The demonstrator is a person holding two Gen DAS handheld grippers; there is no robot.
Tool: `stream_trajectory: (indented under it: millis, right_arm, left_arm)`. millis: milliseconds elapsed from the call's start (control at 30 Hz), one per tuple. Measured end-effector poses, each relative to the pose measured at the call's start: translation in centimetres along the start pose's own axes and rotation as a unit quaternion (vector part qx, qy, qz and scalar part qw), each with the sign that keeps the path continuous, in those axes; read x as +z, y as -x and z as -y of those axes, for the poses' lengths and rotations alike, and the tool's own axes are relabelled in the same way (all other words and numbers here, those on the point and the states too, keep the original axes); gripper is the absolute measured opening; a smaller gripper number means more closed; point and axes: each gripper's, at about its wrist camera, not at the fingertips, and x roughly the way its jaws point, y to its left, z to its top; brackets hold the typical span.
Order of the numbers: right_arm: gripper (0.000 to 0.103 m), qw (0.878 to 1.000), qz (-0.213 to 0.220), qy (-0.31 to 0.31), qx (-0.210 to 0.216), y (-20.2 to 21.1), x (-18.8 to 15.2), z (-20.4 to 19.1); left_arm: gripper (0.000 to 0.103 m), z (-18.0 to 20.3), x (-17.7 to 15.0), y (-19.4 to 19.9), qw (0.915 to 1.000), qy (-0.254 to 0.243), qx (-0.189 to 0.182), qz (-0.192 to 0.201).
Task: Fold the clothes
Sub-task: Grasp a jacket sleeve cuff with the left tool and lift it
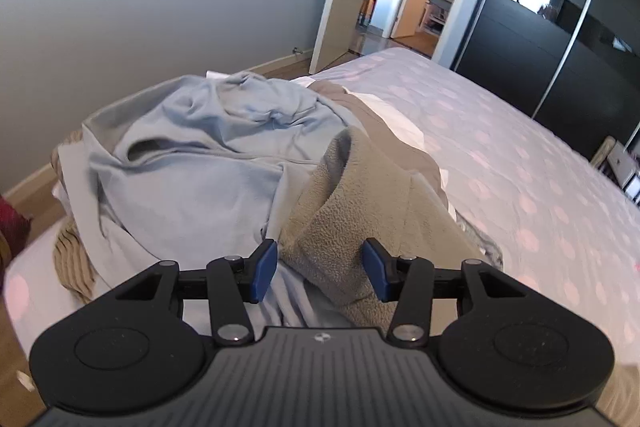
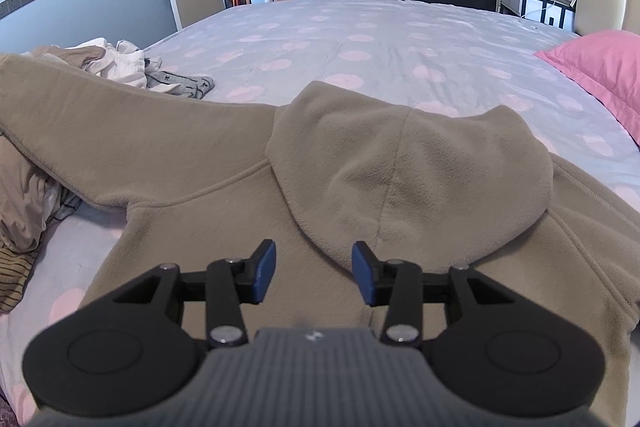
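The bed [image 2: 380, 39], covered in a grey sheet with pink dots, carries everything, and the tan fleece hoodie [image 2: 224, 163] lies spread across its near side in the right wrist view, back up, the hood [image 2: 404, 171] flat over the shoulders and one sleeve [image 2: 80, 99] running out to the far left. At the left edge of the bed sits a loose heap of laundry, topped by a pale blue garment [image 1: 192, 163] with white and brownish pieces beside it (none of that heap looks folded). The sleeve's cuff end [image 1: 340, 211] rises in a hump over the heap, right in front of the left tongs [image 1: 320, 273], whose blue pads stand apart on either side of the fleece without pinching it. The right tongs [image 2: 314, 273] are likewise spread and holding nothing, poised over the hoodie's back just below the hood. Judging by this, the sleeve is the part to deal with: it would be best to bite the cuff deep between the pads so that thick fleece does not slip, lift it clear of the blue garment so nothing drags along, and lay it straight across the back, the right tongs pressing the body flat near the shoulder seam [image 2: 192, 195] to keep the spread hoodie from shifting.
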Motion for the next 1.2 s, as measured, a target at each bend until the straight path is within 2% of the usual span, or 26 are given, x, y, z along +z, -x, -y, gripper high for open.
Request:
stream_trajectory:
  millis: [367, 467, 633, 733, 767, 867, 1033, 1100, 1200]
  right_arm:
    - [0.047, 1.0, 0.004, 0.003, 0.001, 0.5, -0.1, -0.1]
    - [0.048, 1.0, 0.006, 0.0, 0.0, 0.7, -0.2, 0.2]
    - [0.049, 1.0, 0.006, -0.003, 0.003, 0.9, -0.2, 0.4]
    - [0.049, 1.0, 0.005, -0.002, 0.004, 1.1, -0.3, 0.5]
    - [0.049, 1.0, 0.004, -0.003, 0.004, 1.1, -0.3, 0.5]
    - [0.049, 1.0, 0.004, -0.004, 0.005, 1.2, -0.3, 0.6]
    - [0.049, 1.0, 0.003, -0.005, 0.005, 1.0, -0.1, 0.5]
    - [0.049, 1.0, 0.002, -0.005, 0.005, 0.9, -0.1, 0.4]
    - [0.049, 1.0, -0.002, -0.005, 0.001, 0.8, 0.0, 0.4]
  left_arm:
    - [0.038, -0.4, -0.6, -1.7, 0.9989, 0.043, 0.019, -0.006]
    - [0.046, -0.5, -0.7, -2.1, 0.998, 0.058, 0.024, -0.01]
    - [0.045, -0.3, -1.0, -2.0, 0.9971, 0.073, 0.018, -0.01]
    - [0.034, 0.0, -1.2, -1.5, 0.9973, 0.07, 0.021, 0.002]
    - [0.026, 0.1, -1.2, -1.3, 0.9975, 0.067, 0.024, 0.007]
    - [0.019, 0.7, -1.5, -0.2, 0.9981, 0.049, 0.023, 0.03]
    - [0.015, 4.4, -2.0, 3.6, 0.9958, -0.029, -0.022, 0.084]
    - [0.014, 6.8, -2.3, 5.5, 0.9908, -0.073, -0.05, 0.102]
    - [0.013, 11.3, -3.5, 8.6, 0.978, -0.135, -0.101, 0.124]
